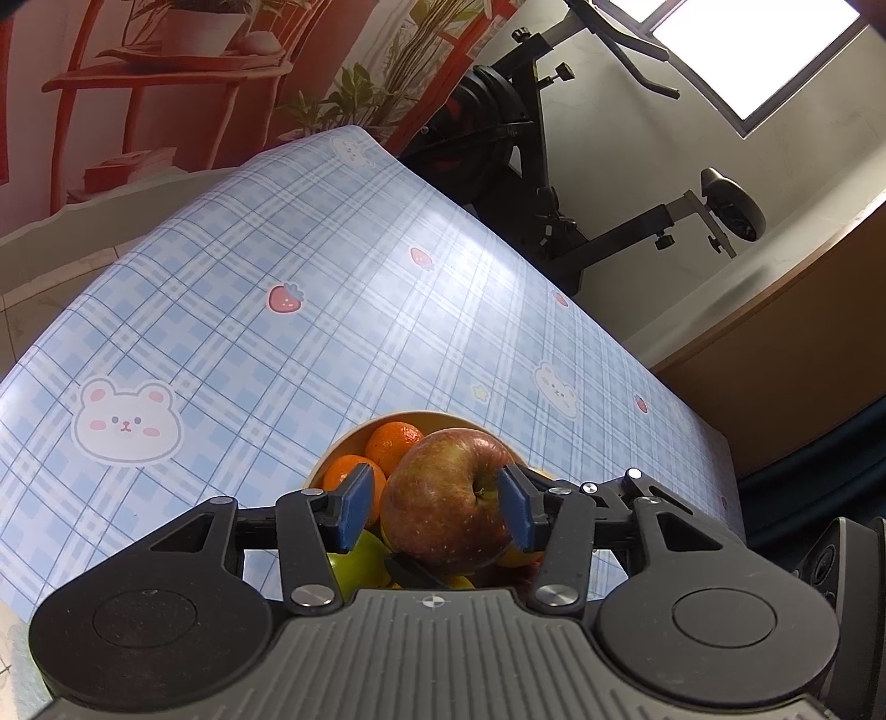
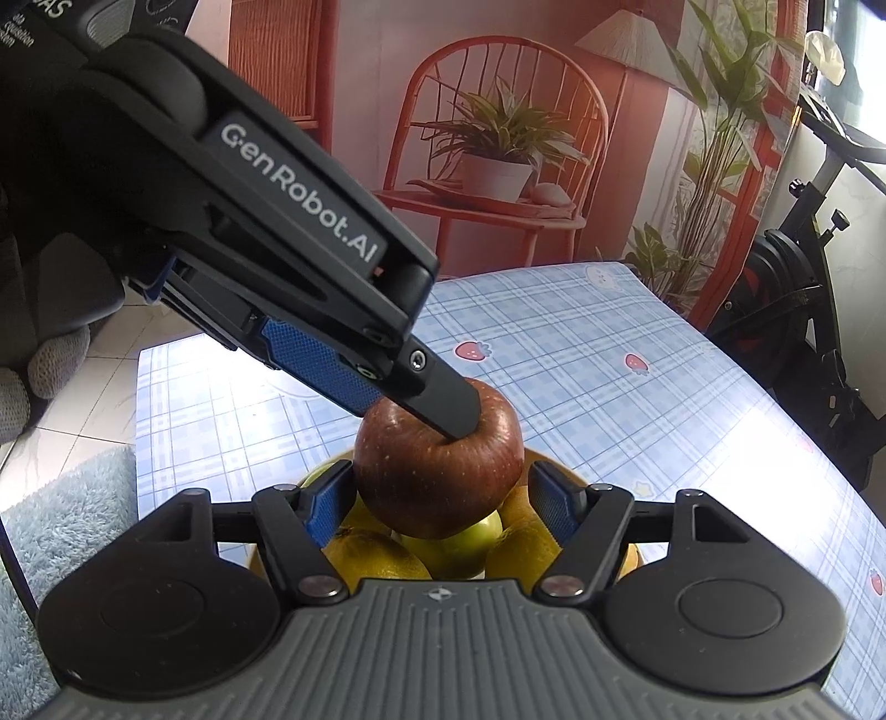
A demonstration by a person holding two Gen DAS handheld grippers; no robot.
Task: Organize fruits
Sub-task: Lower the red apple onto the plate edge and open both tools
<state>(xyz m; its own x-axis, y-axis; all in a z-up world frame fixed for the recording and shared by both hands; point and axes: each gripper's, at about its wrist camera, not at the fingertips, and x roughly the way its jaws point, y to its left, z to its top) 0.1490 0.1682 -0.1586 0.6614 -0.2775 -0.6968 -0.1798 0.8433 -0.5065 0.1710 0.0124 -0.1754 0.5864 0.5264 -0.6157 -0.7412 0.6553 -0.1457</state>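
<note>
A table under a blue plaid cloth [image 1: 288, 232] with bear and strawberry prints stands before a mural backdrop [image 2: 498, 111] of a red chair and potted plants; an exercise bike [image 1: 531, 166] sits beneath a bright window [image 1: 758, 50].

A bowl [image 1: 354, 437] stood on the table [image 1: 277, 343], near its front edge, with the tabletop running away behind it toward the far corners. In the bowl lay a heap of fruit, and the apple [image 2: 437, 471] sat on top of the heap. Two oranges [image 1: 394, 440] lay behind the apple, toward the far rim, and a pear [image 2: 459, 545] lay under it. The left gripper [image 1: 437, 501] reached over the near rim with one finger on either side of the apple. The right gripper [image 2: 437, 501] likewise flanked the apple. Beyond the table's right edge stood an exercise bike [image 1: 531, 166].
</note>
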